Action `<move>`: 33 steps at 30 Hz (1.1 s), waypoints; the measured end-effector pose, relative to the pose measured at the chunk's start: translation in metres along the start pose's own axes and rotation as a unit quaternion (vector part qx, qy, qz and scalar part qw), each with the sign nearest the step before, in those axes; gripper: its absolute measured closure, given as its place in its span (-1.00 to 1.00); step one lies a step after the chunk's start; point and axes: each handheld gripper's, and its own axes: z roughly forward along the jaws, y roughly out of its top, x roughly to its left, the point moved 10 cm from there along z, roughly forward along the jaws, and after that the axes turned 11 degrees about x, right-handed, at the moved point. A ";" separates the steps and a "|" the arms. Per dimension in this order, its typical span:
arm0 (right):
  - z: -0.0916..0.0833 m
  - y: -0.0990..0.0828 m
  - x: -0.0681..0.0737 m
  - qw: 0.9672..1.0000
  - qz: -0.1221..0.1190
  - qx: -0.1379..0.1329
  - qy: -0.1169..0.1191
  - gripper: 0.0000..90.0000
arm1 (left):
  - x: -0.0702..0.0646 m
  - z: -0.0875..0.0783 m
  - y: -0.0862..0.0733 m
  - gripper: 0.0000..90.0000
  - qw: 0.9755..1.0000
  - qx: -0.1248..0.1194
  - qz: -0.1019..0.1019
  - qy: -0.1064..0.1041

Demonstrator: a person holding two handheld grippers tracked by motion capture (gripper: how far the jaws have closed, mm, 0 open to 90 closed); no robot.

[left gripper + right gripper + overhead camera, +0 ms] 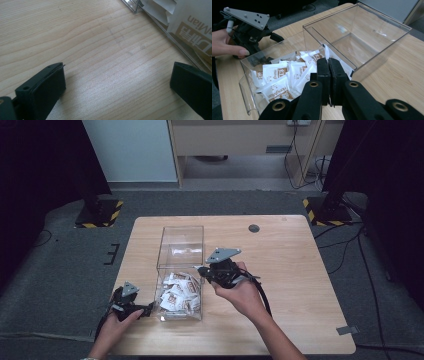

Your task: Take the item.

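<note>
A clear plastic box [181, 240] with two compartments stands on the wooden table [290, 270]. Its near compartment holds several white sachets [177, 295] with brown print; the far compartment [362, 15] is bare. My right gripper [198, 268] hovers at the box's right wall, above the sachets [277, 75]. Its jaws [329, 63] are pressed together with nothing between them. My left gripper [149, 309] rests low at the box's near left corner. It stands open [117, 75] over bare wood, with sachets [190, 22] behind the box wall at the upper right.
The table's right half and near edge have free room. A small dark round cap [254, 228] sits in the tabletop near the far edge. Black stands with yellow-striped bases [97, 215] flank the table on the grey floor.
</note>
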 end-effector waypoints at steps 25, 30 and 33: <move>-0.016 -0.010 -0.028 1.000 0.016 -0.003 -0.025 0.96 | 0.000 0.000 0.000 -1.00 1.000 0.000 0.000 0.000; -0.021 -0.015 -0.037 0.999 0.022 -0.003 -0.034 0.96 | 0.000 0.000 0.000 -1.00 1.000 0.000 0.000 0.000; -0.024 -0.017 -0.041 0.999 0.024 -0.003 -0.037 0.96 | 0.000 0.000 0.000 -1.00 1.000 0.000 0.000 0.000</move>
